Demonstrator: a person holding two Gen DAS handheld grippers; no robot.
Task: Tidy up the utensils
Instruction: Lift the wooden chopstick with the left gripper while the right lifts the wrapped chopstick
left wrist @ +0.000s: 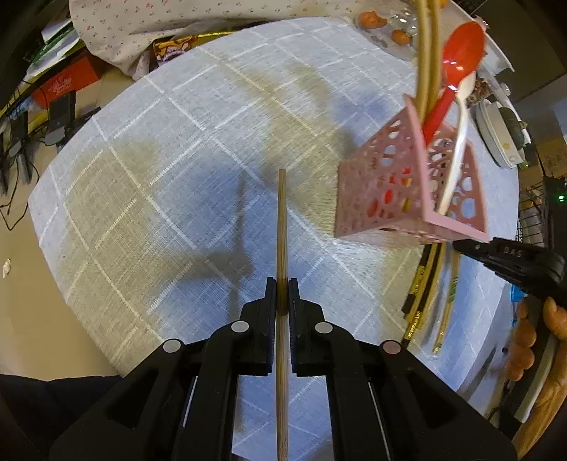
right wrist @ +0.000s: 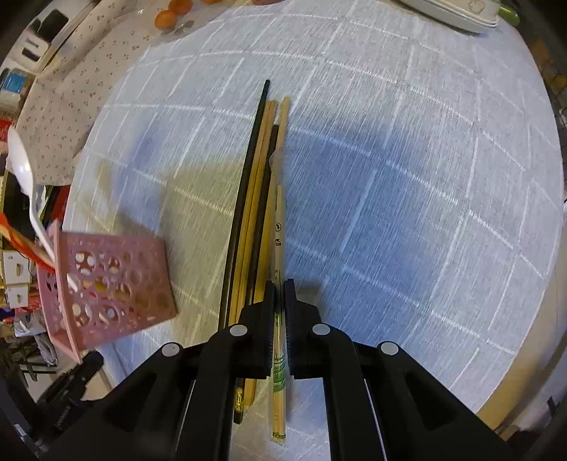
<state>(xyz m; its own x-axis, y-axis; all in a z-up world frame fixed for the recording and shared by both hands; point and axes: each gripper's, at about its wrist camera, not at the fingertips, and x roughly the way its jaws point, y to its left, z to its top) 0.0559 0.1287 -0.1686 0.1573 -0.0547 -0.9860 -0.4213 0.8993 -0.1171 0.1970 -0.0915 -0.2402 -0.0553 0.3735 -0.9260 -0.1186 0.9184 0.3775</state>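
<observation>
Landmark: the pink perforated utensil holder (left wrist: 404, 188) stands on the white checked tablecloth (left wrist: 149, 170); every place below is given from it.

Your left gripper (left wrist: 282, 296): left of the holder and apart from it, its fingers are pressed onto a plain wooden chopstick (left wrist: 281, 220). The stick runs straight out ahead between the fingers, over the cloth.

Holder contents: long pale chopsticks (left wrist: 427, 53) rise from its far left corner. A red plastic spoon (left wrist: 460, 53) leans just right of them, bowl uppermost. A white plastic spoon (left wrist: 459, 138) leans nearer you, its bowl just under the red one.

Loose bundle: on the cloth just in front of the holder, toward your right hand (left wrist: 531, 337), lie black chopsticks (left wrist: 423, 280) and a paper-sleeved pair (left wrist: 448, 301). In the right wrist view the holder (right wrist: 106, 283) sits left of that bundle.

Your right gripper (right wrist: 280, 294): right of the holder, its fingers are pinched on the sleeved disposable chopsticks (right wrist: 279, 227). They are the rightmost of the bundle. Two black chopsticks (right wrist: 248, 184) and bare bamboo ones (right wrist: 260, 170) lie alongside, just left of them, touching.

Beyond the holder: oranges (left wrist: 370, 19) lie at the far table edge, and stacked dishes (left wrist: 496, 138) stand to its right.
</observation>
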